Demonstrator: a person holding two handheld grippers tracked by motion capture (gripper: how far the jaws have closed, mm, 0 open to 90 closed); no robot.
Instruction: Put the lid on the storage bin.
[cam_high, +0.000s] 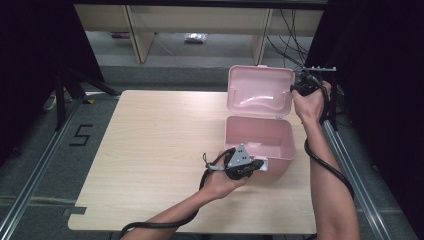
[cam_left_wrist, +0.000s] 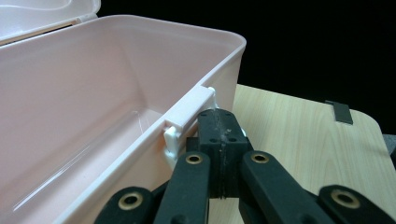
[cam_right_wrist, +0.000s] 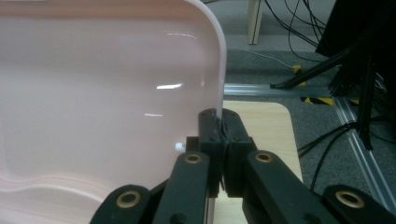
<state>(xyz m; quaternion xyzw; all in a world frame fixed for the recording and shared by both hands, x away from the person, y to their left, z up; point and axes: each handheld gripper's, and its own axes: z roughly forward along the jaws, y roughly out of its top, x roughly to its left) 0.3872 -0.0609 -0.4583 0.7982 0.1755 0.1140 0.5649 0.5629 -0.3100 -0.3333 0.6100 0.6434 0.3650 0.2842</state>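
A pink plastic box (cam_high: 286, 150) stands open on the right part of the wooden table (cam_high: 150, 145), its lid (cam_high: 260, 92) upright behind it. My left gripper (cam_high: 259, 165) is at the box's front wall. In the left gripper view its jaws (cam_left_wrist: 220, 122) are shut with nothing between them, their tips against the wall right beside the white latch (cam_left_wrist: 187, 116). My right gripper (cam_high: 296, 89) is at the lid's right edge. In the right gripper view its pads (cam_right_wrist: 221, 122) are shut on the rim of the lid (cam_right_wrist: 107, 93). The box's inside (cam_left_wrist: 70, 121) holds nothing.
The box sits close to the table's right edge, where a metal rail (cam_high: 345, 160) runs along the floor. Dark stands and cables (cam_right_wrist: 355, 70) are beyond the table's far right corner. A taped number mark (cam_high: 80, 135) lies on the floor at the left.
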